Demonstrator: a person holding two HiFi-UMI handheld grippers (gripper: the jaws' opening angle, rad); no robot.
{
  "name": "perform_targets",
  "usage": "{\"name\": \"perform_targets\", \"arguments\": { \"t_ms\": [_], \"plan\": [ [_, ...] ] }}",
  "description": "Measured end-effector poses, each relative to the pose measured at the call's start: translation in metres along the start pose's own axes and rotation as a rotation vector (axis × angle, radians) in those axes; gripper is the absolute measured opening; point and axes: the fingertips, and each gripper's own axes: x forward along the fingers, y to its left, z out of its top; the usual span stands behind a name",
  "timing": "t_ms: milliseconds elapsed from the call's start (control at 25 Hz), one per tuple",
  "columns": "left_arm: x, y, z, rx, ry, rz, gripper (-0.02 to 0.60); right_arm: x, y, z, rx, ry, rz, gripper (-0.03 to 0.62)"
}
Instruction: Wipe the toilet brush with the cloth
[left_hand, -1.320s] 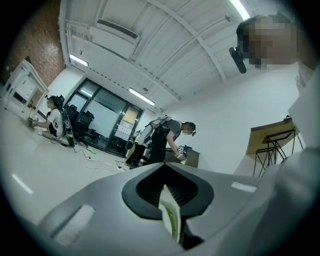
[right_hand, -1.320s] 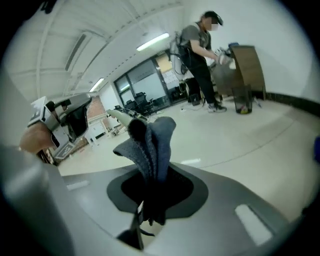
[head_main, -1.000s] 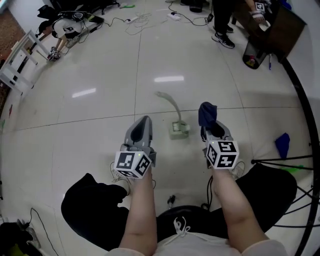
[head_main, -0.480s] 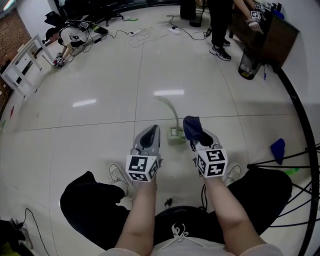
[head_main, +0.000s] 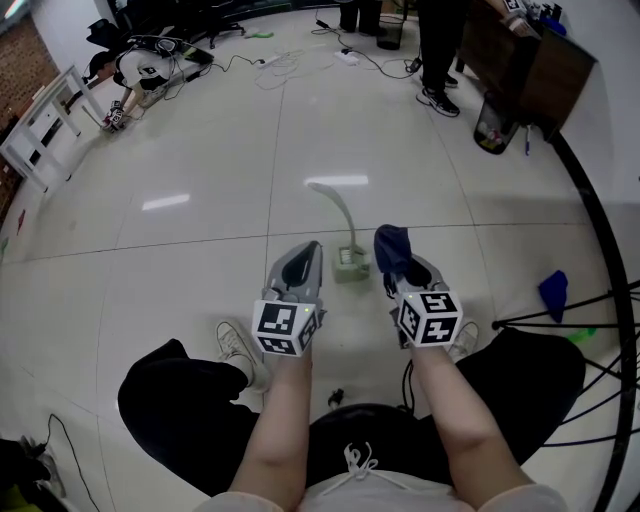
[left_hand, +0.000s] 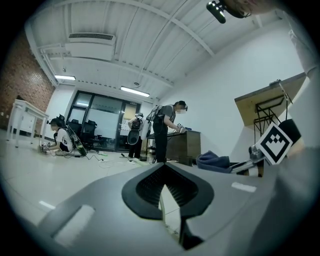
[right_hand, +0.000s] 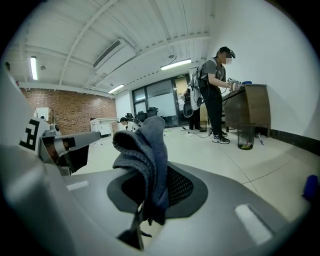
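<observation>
Toilet brush (head_main: 349, 262) stood upright on floor (head_main: 200, 240), between gripper tips. Cloth (head_main: 390, 243) pinched in right gripper (head_main: 395, 264); left gripper (head_main: 308, 255) pressed together, empty. Advised: handle steadied first, cloth drawn along it.

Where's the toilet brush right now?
In the head view, the toilet brush stands on the floor near centre frame, just ahead of and between the left hand-held gripper and the right hand-held gripper.
</observation>
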Motion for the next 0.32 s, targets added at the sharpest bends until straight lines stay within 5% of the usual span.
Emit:
{"name": "perform_targets", "arguments": {
  "t_ms": [320],
  "plan": [
    [0.0008, -0.0024, 0.0012, -0.028, 0.015, -0.018, 0.006, -0.0003, 0.0023, 0.0005, -0.004, 0.002, 0.007, 0.072]
  ]
}}
